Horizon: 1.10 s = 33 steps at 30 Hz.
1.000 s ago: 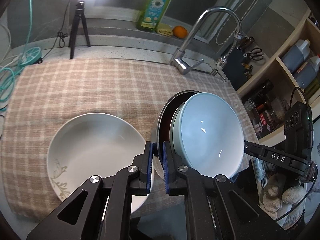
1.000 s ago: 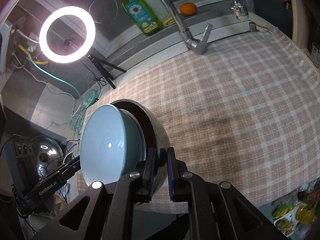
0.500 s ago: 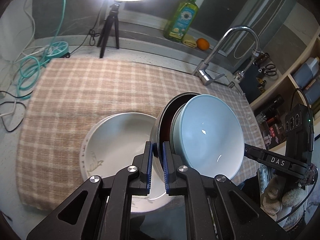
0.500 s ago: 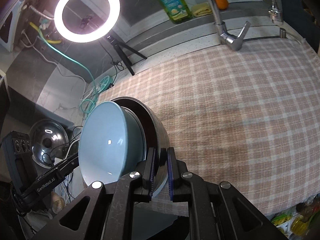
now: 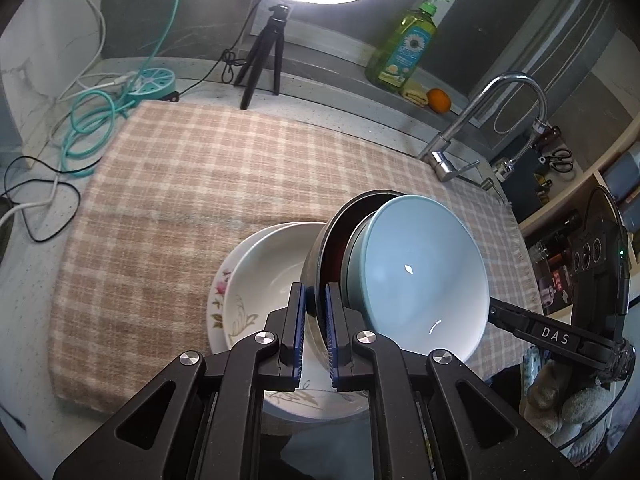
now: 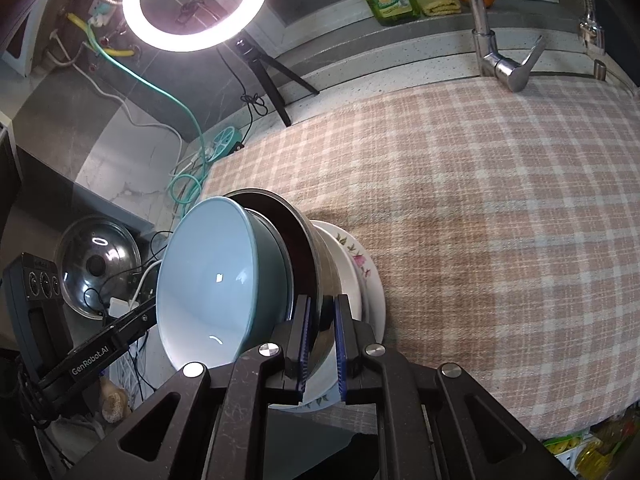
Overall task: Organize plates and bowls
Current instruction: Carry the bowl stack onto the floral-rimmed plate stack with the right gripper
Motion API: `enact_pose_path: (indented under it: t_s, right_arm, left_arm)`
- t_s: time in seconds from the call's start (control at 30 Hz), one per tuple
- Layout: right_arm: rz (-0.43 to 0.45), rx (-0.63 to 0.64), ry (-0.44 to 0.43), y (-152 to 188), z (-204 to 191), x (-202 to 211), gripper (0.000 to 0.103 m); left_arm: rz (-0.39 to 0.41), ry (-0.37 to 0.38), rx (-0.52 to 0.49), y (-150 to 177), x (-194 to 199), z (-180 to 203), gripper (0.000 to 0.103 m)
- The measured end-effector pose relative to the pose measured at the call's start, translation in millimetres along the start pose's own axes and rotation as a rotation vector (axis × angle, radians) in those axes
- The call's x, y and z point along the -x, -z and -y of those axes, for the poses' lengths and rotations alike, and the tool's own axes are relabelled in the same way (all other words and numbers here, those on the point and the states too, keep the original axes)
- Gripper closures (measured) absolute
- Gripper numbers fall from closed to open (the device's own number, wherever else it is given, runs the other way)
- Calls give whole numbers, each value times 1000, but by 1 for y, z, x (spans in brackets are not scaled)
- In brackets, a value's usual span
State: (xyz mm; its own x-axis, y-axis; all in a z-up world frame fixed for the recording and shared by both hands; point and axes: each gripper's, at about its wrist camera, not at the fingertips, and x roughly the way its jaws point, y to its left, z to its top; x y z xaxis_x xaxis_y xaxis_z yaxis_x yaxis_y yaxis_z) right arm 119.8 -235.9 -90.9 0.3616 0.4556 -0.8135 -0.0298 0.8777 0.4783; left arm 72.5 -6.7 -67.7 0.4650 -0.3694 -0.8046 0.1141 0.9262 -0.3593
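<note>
so both grippers are sharing one load here. the left gripper (image 5: 316,334) and the right gripper (image 6: 322,346) each have their jaws pinched tight on the rim of the dark bowl (image 5: 326,248), on opposite sides, and the blue bowl (image 5: 416,276) sits nested inside it.

what's changed over the last second: the whole pair has slid sideways across the checked cloth (image 5: 208,184). a second ago the white bowl (image 5: 272,272) lay off to the side of the held stack in the left view with cloth showing between them. now the held stack hangs right over it, overlapping its rim. the floral plate (image 5: 219,292) under the white bowl has also come into view, it wasn't visible before. neither grip has shifted on the rim.

my read is the carry is nearly lined up with the pile, so lowering and nesting looks like the next bit.

orientation: through each wrist camera the held bowls look tipped on edge, mouths facing across the frame toward the other gripper, with the axis through their centres running sideways. can't tell how level they really are. the stack is off the cloth, near its front edge, above the white bowl, not touching it as far as i can see.
</note>
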Motion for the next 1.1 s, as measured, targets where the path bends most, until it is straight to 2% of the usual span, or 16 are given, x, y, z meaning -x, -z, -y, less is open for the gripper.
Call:
enact_pose_path:
  t_s: [1.1]
  right_arm:
    - [-62, 9, 14, 6, -15, -32, 92]
  left_arm:
    - [-40, -27, 51, 5, -14, -26, 95]
